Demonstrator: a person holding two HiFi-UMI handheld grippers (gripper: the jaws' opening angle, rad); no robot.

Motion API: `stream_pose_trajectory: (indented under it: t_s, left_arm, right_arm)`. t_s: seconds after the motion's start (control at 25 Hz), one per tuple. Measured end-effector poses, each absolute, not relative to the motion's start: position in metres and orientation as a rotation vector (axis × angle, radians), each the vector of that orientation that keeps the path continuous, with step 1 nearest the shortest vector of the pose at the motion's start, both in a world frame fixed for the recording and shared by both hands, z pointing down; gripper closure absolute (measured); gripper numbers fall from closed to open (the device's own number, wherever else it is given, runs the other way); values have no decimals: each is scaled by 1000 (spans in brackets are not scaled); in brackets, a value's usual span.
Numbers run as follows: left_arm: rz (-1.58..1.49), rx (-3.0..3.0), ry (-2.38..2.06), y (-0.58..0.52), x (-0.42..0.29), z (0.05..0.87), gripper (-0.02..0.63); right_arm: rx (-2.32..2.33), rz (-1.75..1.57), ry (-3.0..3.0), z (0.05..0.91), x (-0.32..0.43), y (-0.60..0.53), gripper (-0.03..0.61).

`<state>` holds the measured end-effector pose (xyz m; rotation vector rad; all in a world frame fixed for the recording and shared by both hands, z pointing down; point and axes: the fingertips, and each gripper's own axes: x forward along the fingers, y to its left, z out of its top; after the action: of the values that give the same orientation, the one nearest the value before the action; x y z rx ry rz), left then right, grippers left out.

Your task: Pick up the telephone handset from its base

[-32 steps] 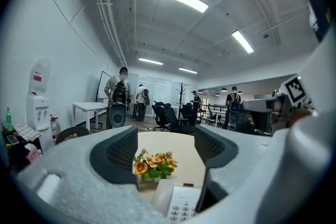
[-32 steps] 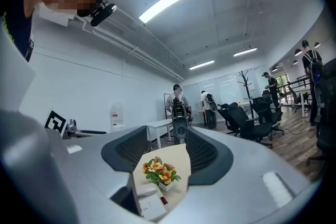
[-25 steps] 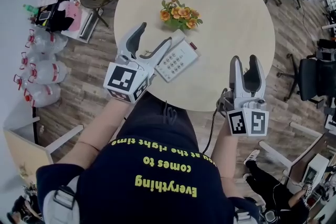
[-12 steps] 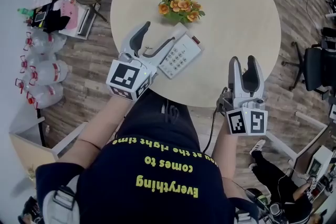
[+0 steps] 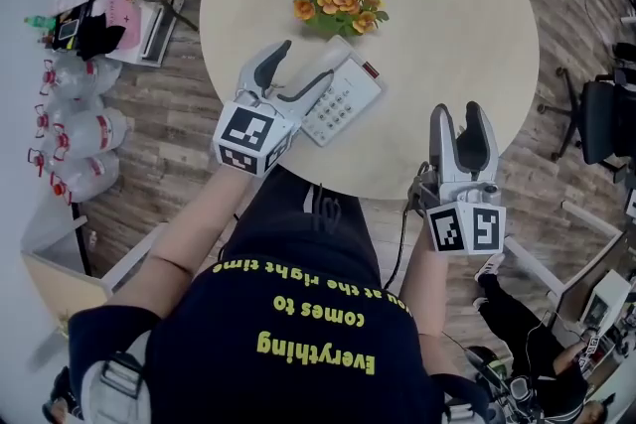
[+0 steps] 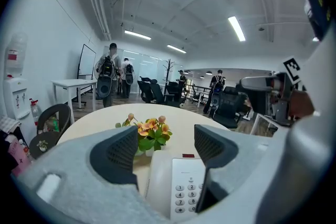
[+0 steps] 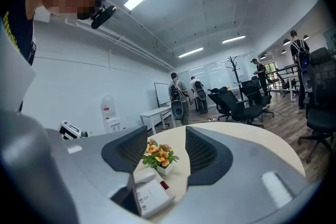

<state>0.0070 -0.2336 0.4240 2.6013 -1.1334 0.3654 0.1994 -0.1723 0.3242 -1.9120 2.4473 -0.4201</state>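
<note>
L tool w/ jaws apart, above handset.

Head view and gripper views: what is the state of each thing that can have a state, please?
left gripper: open, jaws apart over the handset, not clamped.
right gripper: open, empty, near the table edge.
handset: lying on its base.
flower pot: upright on the table.

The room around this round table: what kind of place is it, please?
Most likely an open-plan office or lab: there are rolling office chairs, a water dispenser and a whiteboard.
</note>
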Motion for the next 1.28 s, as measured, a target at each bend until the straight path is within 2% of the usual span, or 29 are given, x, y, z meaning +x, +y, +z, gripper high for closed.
stream_pose_trajectory:
  t_s: [0.6, 1.28]
  left_arm:
    - [639, 2492, -999, -245, 26, 527, 275]
    - [913, 2446, -888, -239, 34, 578, 275]
  right_arm:
    - [-1944, -528, 2434, 358, 211, -175, 339]
    - [-1941, -574, 2440, 369, 215, -174, 339]
